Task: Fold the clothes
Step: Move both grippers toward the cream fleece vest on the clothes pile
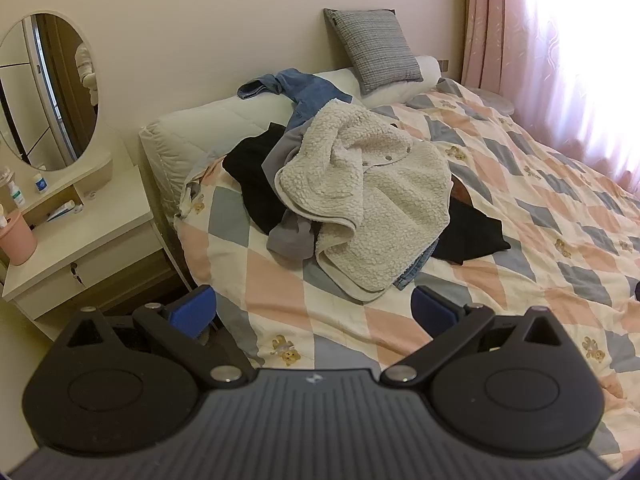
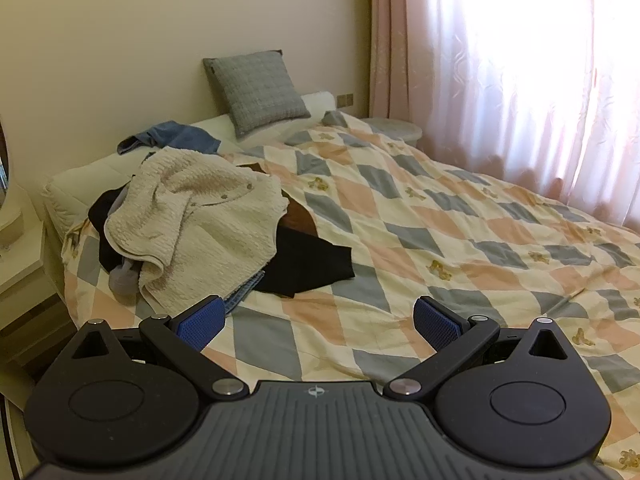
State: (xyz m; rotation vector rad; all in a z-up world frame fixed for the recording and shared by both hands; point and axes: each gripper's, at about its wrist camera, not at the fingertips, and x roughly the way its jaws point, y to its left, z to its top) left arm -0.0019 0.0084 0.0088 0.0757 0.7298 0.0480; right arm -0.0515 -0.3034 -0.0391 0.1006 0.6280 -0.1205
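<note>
Heaped on the bed's checked quilt (image 1: pixel 520 216), a pile of clothes (image 1: pixel 352 200) is seen ahead of the left gripper (image 1: pixel 314 314), whose blue-padded fingers (image 1: pixel 192 314) are spread wide with nothing between them. A cream fleece jacket (image 1: pixel 380 208) is laid on top of the pile, with black garments (image 1: pixel 256 184) spread beneath it to either side, a grey piece (image 1: pixel 290 240) bunched at its nearer edge and a blue denim item (image 1: pixel 308 96) trailing beyond it onto the white pillow (image 1: pixel 192 136). A grey cushion (image 1: pixel 372 50) is propped against the wall further ahead. Beyond the left finger a white desk (image 1: pixel 92 240) with an oval mirror (image 1: pixel 48 92) and a pink cup (image 1: pixel 16 242) is seen. The right gripper (image 2: pixel 320 324) is likewise held apart and empty above the quilt, the pile lying ahead of its left finger, and pink curtains (image 2: pixel 520 80) are seen beyond its right finger.
</note>
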